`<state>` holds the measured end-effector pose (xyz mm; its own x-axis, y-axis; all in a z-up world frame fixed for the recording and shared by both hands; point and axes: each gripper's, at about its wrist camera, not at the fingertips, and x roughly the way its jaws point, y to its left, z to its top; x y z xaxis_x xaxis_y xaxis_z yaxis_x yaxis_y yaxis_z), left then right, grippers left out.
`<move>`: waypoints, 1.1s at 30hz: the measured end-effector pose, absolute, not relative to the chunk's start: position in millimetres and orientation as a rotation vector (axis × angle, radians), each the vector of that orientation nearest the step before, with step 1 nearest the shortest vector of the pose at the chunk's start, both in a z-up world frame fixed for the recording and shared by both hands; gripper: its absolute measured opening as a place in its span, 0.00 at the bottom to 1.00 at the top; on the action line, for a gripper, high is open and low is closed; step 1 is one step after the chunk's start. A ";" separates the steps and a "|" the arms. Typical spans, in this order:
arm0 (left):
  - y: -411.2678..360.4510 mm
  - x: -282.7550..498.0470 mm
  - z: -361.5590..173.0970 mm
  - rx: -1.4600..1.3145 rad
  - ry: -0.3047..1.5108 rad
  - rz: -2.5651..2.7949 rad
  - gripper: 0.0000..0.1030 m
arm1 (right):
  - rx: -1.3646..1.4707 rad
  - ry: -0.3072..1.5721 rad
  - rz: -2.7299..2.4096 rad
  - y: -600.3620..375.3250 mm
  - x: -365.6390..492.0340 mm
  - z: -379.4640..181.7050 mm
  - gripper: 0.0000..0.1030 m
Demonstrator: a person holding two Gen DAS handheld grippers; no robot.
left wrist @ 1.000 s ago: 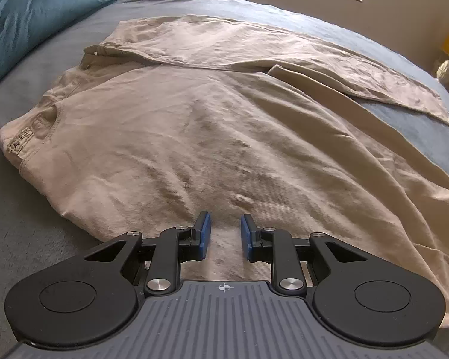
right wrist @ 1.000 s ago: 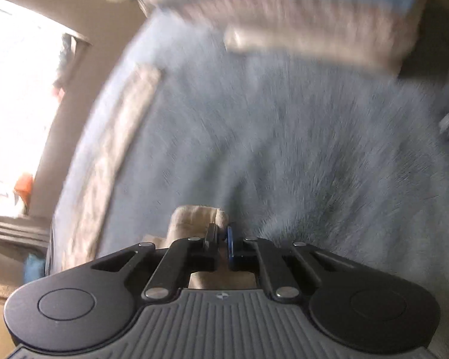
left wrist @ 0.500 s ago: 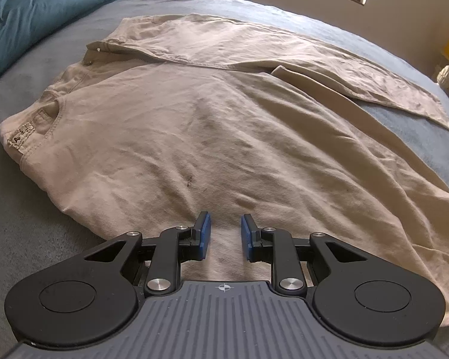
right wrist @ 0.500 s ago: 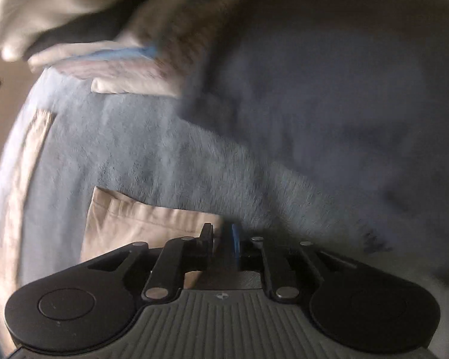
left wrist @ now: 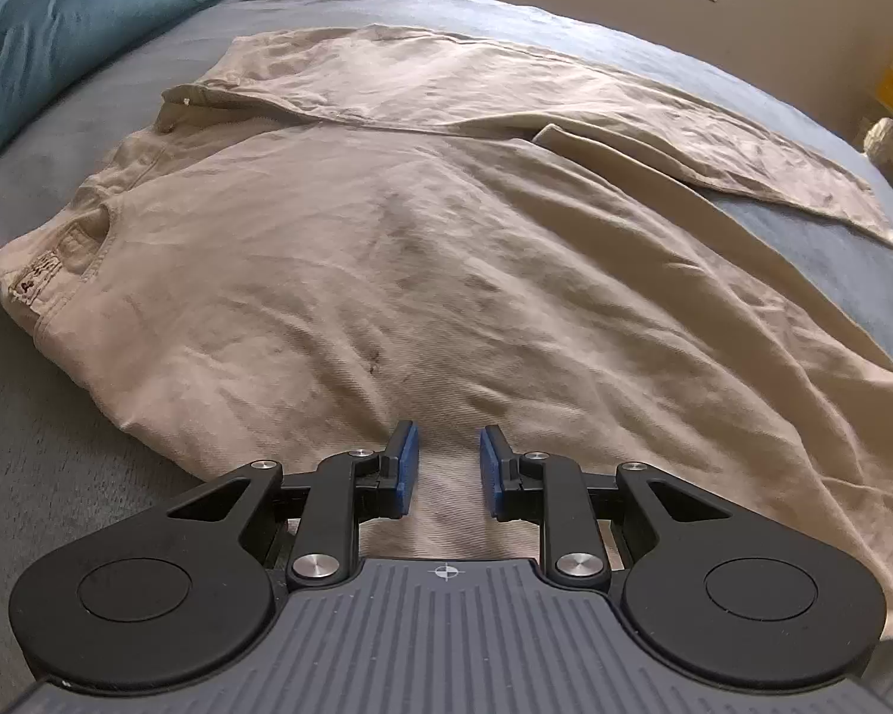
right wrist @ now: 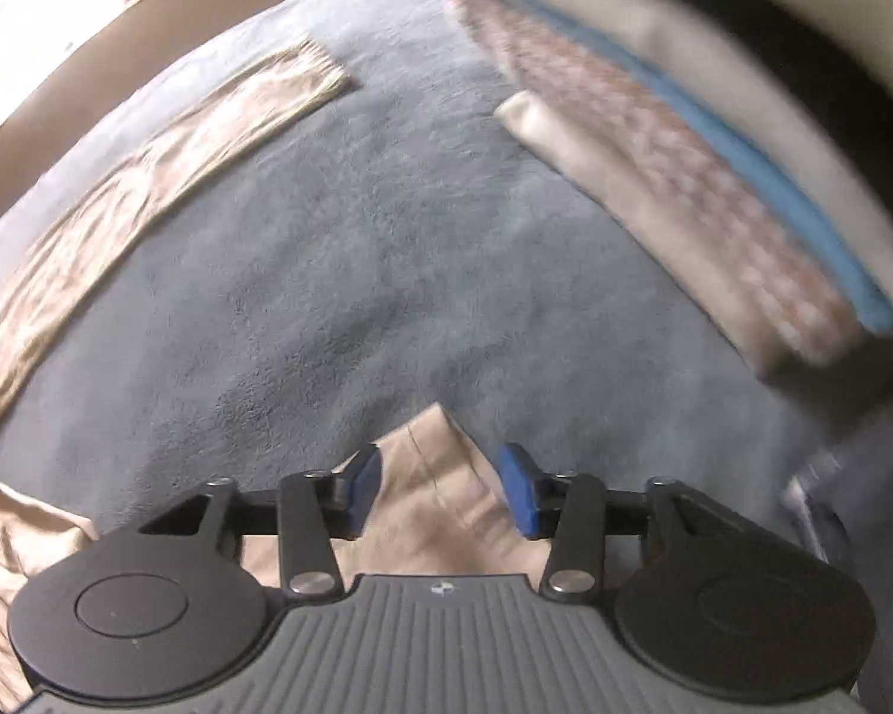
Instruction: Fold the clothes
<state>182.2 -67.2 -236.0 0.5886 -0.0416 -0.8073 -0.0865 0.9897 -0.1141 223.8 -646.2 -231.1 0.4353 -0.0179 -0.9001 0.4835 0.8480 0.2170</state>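
Ahead of my left tool [left wrist: 446, 467] the beige shirt [left wrist: 446, 250] covers nearly the whole bed [left wrist: 59, 476], lying low and rumpled, so I can pass over it freely. Bare blanket shows to the left of the shirt, up to the blue pillow [left wrist: 59, 30] that walls off that side. My right tool [right wrist: 440, 485] has just been opening its jaws over a corner of the shirt, the pads clear of the cloth. Beyond it lies a broad stretch of open blanket. A sleeve [right wrist: 149, 178] bounds it on the left; a stack of folded clothes [right wrist: 684, 166] blocks the right.
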 end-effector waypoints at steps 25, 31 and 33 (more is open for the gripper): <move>-68.6 182.2 -236.6 -0.103 0.937 0.014 0.22 | 0.233 0.876 -0.570 -648.5 229.5 -189.6 0.20; -67.8 184.1 -235.8 -0.110 0.948 0.017 0.22 | 0.335 0.845 -0.680 -667.5 216.6 -185.8 0.42; -68.5 183.9 -236.0 -0.111 0.946 0.021 0.23 | 0.414 0.842 -0.658 -669.6 195.5 -179.2 0.42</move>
